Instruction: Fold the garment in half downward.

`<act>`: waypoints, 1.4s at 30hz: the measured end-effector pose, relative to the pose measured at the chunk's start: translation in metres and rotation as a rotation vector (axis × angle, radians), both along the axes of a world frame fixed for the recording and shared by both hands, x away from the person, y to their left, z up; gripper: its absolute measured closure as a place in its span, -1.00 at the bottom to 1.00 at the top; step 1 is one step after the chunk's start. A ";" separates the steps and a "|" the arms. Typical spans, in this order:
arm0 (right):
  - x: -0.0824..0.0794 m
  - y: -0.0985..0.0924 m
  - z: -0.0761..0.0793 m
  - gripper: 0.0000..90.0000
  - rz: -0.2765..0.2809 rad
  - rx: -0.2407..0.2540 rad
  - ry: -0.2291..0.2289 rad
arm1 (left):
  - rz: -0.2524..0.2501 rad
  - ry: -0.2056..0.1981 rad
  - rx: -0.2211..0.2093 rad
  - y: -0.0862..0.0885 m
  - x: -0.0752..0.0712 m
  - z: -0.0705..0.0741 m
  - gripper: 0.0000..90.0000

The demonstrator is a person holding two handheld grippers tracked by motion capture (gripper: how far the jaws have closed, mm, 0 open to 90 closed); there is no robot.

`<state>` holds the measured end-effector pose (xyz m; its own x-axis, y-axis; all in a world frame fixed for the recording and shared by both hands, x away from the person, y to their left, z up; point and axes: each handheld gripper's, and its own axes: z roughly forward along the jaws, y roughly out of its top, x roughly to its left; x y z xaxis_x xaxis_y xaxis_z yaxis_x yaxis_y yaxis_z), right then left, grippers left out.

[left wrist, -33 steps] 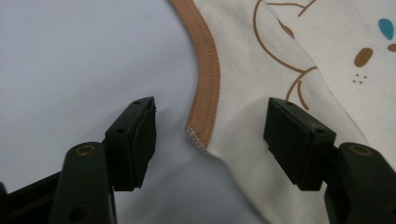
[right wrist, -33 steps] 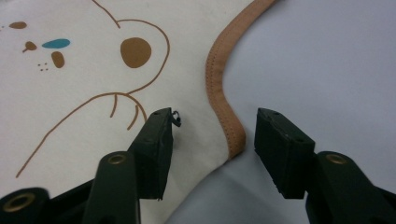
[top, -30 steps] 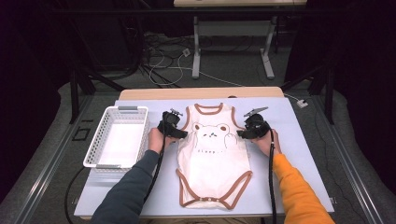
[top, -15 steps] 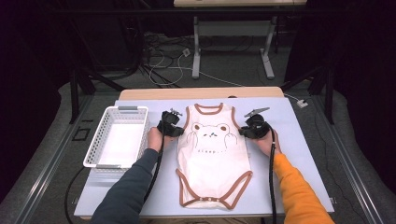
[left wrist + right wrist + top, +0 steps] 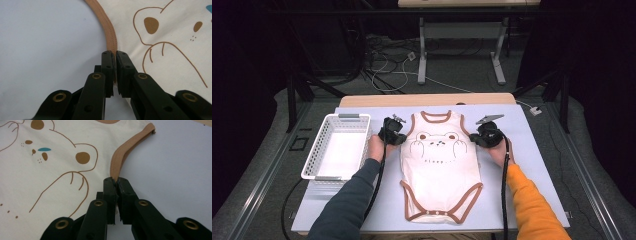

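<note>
Bodysuit point(image 5: 441, 167) flat at centre of desk point(image 5: 537, 165) | left tongs point(image 5: 112, 72), right tongs point(image 5: 115, 195) just closed, pinching brown armhole trim either side | grasp done; lifting or folding left | basket point(image 5: 339, 145) centre-left

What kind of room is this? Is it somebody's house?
Probably not a house; it looks like a lab or recording studio. A baby bodysuit lies on a work table, dark curtains hang around it, and loose cables trail over the floor behind.

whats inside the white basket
The white basket shows a bare white floor in the high view, with nothing lying in it. Its near wall hides a thin strip of the floor behind it.
</note>
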<state>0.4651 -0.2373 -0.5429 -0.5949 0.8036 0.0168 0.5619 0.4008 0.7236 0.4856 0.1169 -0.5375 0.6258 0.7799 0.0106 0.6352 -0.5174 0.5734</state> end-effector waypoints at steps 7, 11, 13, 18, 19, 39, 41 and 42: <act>-0.002 -0.002 0.005 0.91 0.016 0.014 -0.027 | -0.003 -0.011 -0.006 0.001 -0.002 0.005 0.89; -0.005 -0.002 0.010 0.91 0.021 0.016 -0.036 | -0.007 -0.029 -0.013 0.001 -0.005 0.008 0.89; -0.007 -0.003 0.012 0.91 0.024 0.021 -0.039 | -0.009 -0.033 -0.013 0.002 -0.007 0.010 0.89; -0.011 -0.005 0.017 0.91 0.041 0.034 -0.043 | -0.022 -0.042 -0.011 0.003 -0.014 0.015 0.89; -0.011 -0.005 0.018 0.91 0.047 0.033 -0.044 | -0.025 -0.049 -0.010 0.003 -0.015 0.016 0.89; -0.039 -0.005 0.027 0.90 0.112 0.008 -0.028 | -0.062 -0.086 0.003 0.004 -0.047 0.025 0.89; -0.042 -0.005 0.028 0.90 0.120 0.008 -0.035 | -0.068 -0.091 0.006 0.004 -0.051 0.026 0.89; -0.044 -0.005 0.028 0.90 0.129 0.001 -0.024 | -0.074 -0.094 0.001 0.004 -0.055 0.027 0.89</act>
